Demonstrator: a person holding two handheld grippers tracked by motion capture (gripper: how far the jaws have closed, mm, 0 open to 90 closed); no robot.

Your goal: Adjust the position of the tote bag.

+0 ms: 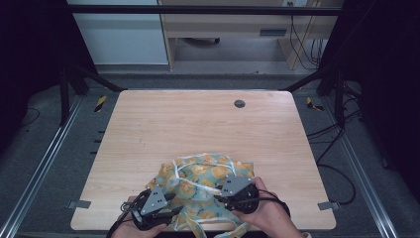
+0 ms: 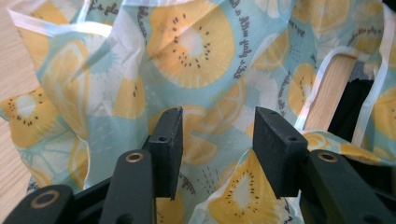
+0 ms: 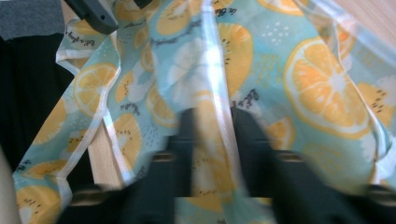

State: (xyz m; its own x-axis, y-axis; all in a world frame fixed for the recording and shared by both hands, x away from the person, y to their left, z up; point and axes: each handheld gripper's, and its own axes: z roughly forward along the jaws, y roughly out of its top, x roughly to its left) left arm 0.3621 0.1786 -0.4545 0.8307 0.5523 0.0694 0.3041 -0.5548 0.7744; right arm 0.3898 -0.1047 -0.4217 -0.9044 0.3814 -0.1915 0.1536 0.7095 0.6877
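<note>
- The fruit-print cloth [image 1: 205, 186] lay rumpled at the near edge of the wooden table [image 1: 198, 124], between the person's two hands, its white straps [image 1: 193, 166] looping over and around it.
- The left gripper [image 2: 217, 140] stood partly open; cloth hung just ahead of and between its jaws, but the pads did not press on it.
- The right gripper [image 3: 212, 144] was nearly closed on a fold of the cloth with a white strap running through it; that view was blurred by motion.
- Risk, as I judge it: with one side pinched and the other free, a pull by the right hand could drag the whole cloth instead of spreading it.
- The pinch looked thin and may have caught mostly the strap, so the fabric could slip out.
- A loose strap could snag on the left gripper's jaws, and part of the cloth already hung at the table's near edge, where it might slide off.
</note>
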